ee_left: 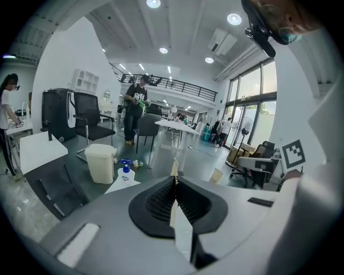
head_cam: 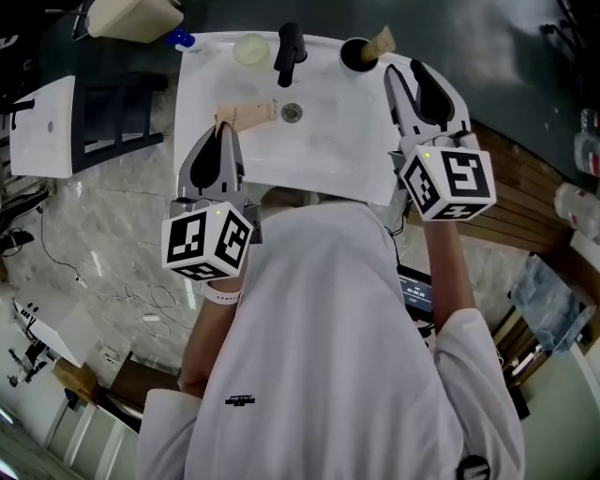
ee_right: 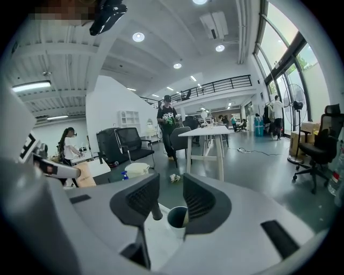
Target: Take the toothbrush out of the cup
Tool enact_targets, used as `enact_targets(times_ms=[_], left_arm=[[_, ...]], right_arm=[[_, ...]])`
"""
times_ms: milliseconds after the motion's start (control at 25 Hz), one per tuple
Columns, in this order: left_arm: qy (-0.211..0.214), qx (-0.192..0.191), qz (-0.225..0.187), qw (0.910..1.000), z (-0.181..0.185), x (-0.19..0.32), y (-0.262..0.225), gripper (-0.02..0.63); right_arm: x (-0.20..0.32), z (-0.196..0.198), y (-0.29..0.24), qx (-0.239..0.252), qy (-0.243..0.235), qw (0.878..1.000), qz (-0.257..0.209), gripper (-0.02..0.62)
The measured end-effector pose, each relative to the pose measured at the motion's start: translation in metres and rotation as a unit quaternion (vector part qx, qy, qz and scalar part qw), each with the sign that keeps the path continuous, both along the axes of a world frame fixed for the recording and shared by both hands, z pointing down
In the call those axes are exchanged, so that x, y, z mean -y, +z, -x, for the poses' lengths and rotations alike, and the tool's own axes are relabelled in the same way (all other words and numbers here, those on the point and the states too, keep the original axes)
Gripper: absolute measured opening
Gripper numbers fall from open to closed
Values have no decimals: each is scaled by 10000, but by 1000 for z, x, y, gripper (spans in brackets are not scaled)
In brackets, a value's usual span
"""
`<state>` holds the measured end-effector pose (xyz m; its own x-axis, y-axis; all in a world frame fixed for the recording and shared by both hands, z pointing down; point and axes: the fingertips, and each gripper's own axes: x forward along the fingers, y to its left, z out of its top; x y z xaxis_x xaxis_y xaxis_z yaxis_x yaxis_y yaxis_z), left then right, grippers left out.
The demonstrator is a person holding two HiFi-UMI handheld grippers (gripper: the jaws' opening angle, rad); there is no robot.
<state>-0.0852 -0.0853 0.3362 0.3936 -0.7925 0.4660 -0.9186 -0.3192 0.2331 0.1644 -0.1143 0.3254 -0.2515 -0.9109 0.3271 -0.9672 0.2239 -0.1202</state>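
A black cup (head_cam: 354, 53) stands at the back right corner of the white sink (head_cam: 328, 159), with a tan toothbrush (head_cam: 381, 40) leaning out of it. My right gripper (head_cam: 403, 71) hovers just right of the cup, jaws open and empty. In the right gripper view the cup (ee_right: 176, 217) and the toothbrush handle (ee_right: 186, 214) show between the open jaws of the right gripper (ee_right: 171, 189), further off. My left gripper (head_cam: 225, 129) is over the sink's left side, shut on a flat pale beige piece (head_cam: 247, 114). That piece (ee_left: 175, 212) shows edge-on between the left gripper's (ee_left: 174, 185) pads.
A black faucet (head_cam: 290, 52) rises at the back of the sink, with a pale yellow dish (head_cam: 250, 48) to its left and the drain (head_cam: 292, 112) below. A blue-capped bottle (head_cam: 182, 39) and a beige bin (head_cam: 131, 14) stand beyond the sink's left corner.
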Motion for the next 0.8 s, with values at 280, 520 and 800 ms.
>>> enact_targets(times_ms=[280,520,800], left_arm=[[-50,52,167,9998,-16,5,12,8],[-177,73,305,9994,-12,9,23,8],[-195,55,467,9987,-3,15,39,8]], right_arm=[[32,-21,45,-92,150,9990,403,106],[51,-31,86,-151,276,9961,830,106],[66,-26,117,-268,295,9929,1125,52]])
